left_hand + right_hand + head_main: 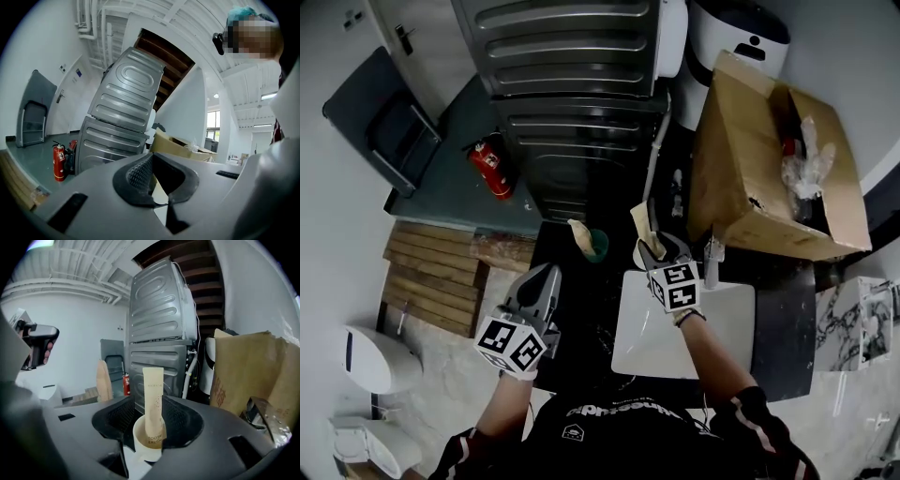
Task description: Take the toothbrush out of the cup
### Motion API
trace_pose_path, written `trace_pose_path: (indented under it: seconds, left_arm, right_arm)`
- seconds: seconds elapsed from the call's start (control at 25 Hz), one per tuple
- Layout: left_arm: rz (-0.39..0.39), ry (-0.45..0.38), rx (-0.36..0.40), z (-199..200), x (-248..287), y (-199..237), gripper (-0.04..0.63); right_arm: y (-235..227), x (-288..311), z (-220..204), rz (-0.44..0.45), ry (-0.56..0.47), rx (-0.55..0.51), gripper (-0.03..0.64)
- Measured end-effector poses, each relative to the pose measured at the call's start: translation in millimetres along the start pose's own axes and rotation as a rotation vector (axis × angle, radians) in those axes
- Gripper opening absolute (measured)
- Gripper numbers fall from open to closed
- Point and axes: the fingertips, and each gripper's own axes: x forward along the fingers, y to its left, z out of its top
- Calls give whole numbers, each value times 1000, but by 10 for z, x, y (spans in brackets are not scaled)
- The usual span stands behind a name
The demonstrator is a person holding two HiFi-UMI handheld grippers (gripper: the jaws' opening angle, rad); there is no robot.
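A small white cup holds an upright beige toothbrush packet. It stands at the back edge of the white sink. My right gripper is open, one jaw on each side of the cup, and the pads do not press on it. From the head view the cup and packet show just ahead of the right gripper. My left gripper hovers left of the sink, shut and empty; its jaws meet with nothing between them.
A green cup with a second beige packet stands left of the white cup. A faucet rises right of the right gripper. Stacked grey machines, an opened cardboard box, a red fire extinguisher and wooden slats surround the counter.
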Motion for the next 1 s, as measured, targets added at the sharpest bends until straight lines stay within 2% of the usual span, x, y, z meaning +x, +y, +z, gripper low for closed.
trace_pose_path:
  seconds: [0.28,0.44,0.56,0.76,1.0]
  left_arm:
    - [45,25,-20,-119,-10,129,11]
    - [52,23,-19,-131,-36,164,11]
    - [56,18,-22,-125,-58,163,11]
    - [47,7,-13,-58,-106,114,11]
    - [21,-19,4,25,-185,-42,11]
  right_arm:
    - [-28,377,-217,22,136,-64,196]
    - [-25,379,-236,14,145,-91,109]
    - [-48,341,-222,-1,139,-105,74]
    - [-116,212,-64,-47,77,-111,51]
    - [-158,-158,426,-104,-68,-92,46]
